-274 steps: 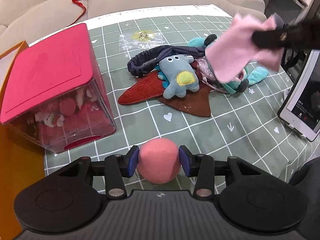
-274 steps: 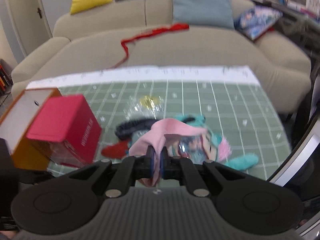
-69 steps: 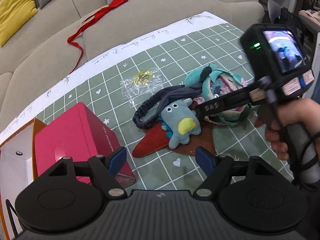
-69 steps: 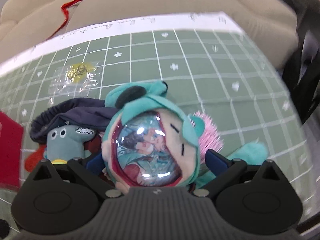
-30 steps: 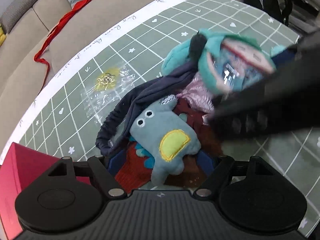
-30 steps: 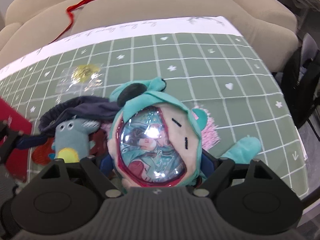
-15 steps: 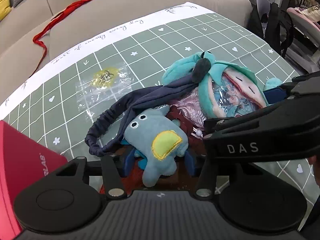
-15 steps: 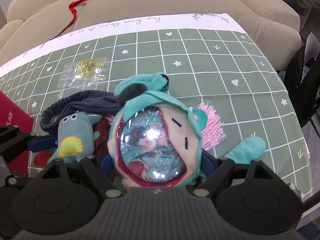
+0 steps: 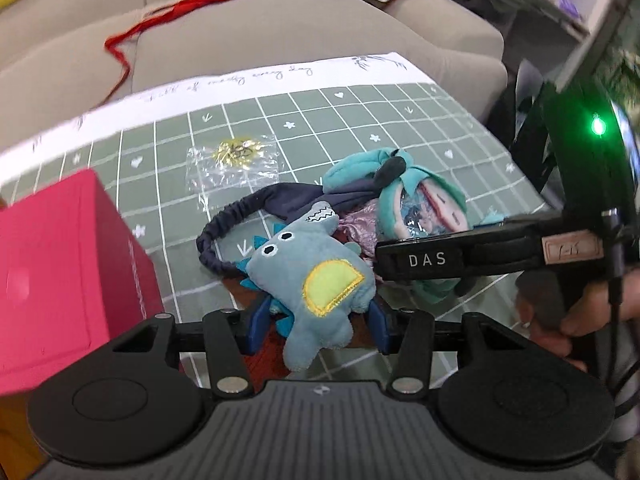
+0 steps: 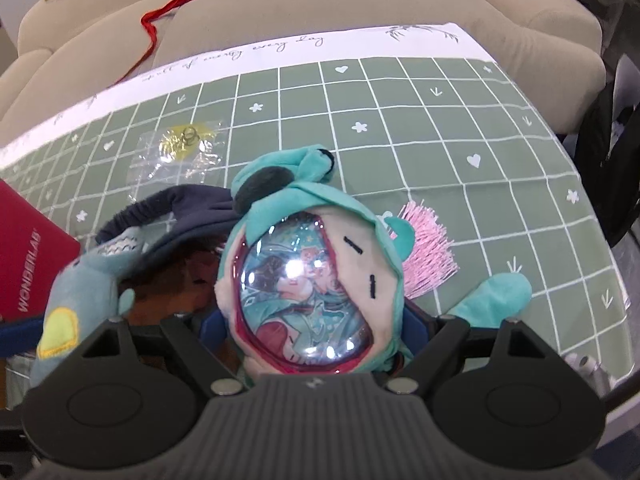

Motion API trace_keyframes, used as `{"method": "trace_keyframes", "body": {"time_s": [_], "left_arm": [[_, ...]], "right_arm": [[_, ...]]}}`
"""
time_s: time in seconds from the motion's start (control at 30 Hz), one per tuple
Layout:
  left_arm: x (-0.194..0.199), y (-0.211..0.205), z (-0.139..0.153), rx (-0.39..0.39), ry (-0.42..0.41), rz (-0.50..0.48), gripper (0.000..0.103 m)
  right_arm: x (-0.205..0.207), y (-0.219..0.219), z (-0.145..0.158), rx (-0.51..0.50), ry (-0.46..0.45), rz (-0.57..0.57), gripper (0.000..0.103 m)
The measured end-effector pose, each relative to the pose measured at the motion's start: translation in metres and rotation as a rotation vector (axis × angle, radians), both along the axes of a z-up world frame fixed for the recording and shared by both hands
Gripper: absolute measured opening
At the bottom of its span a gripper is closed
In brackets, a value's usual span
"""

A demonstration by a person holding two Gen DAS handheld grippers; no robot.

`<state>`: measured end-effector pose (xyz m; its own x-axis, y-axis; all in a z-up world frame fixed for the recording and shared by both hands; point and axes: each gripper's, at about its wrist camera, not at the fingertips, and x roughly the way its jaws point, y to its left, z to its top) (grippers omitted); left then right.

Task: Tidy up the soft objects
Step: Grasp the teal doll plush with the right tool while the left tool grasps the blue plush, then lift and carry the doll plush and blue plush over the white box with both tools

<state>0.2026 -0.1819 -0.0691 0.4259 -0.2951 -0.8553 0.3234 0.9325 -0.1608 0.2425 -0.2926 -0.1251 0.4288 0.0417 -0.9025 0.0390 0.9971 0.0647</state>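
Gripping a blue-grey monster plush (image 9: 310, 280) between its blue fingers (image 9: 378, 326), the left gripper (image 9: 316, 326) pinches the toy by its lower body above a green grid-pattern tablecloth (image 9: 352, 120). Just to the right, the right gripper (image 10: 308, 328) is clamped on a teal hooded doll (image 10: 308, 276) with a clear domed face window, its blue pads pressed against the doll's sides. A dark navy elastic headband (image 9: 240, 216) lies curled beneath both toys, over a dark red felt piece (image 9: 264, 356). A pink-lidded storage box (image 9: 60, 268) stands at the cloth's left side, and a clear plastic bag (image 9: 232, 164) with a yellow charm sits farther back. A beige sofa (image 9: 280, 28) with a red ribbon (image 9: 160, 20) fills the background.
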Motion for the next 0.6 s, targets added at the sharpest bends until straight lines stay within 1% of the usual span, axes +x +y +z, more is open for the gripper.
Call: {"method": "trace_keyframes", "body": {"time_s": [0.07, 0.2, 0.3, 0.47, 0.6], "left_arm": [[0.0, 0.006, 0.002, -0.013, 0.012, 0.017, 0.057], [-0.003, 0.01, 0.005, -0.008, 0.002, 0.033, 0.057], [-0.005, 0.014, 0.006, -0.04, 0.017, 0.047, 0.057], [-0.008, 0.019, 0.011, -0.067, 0.04, 0.066, 0.057], [-0.012, 0.024, 0.015, -0.104, 0.058, 0.076, 0.057]], "right_arm": [[-0.002, -0.002, 0.003, 0.025, 0.002, -0.015, 0.082], [-0.008, -0.001, 0.014, 0.038, -0.023, -0.017, 0.082], [-0.013, -0.001, 0.023, 0.065, -0.044, -0.02, 0.082], [-0.018, 0.0, 0.038, 0.07, -0.072, -0.038, 0.082], [-0.024, -0.003, 0.051, 0.095, -0.094, -0.057, 0.082]]}}
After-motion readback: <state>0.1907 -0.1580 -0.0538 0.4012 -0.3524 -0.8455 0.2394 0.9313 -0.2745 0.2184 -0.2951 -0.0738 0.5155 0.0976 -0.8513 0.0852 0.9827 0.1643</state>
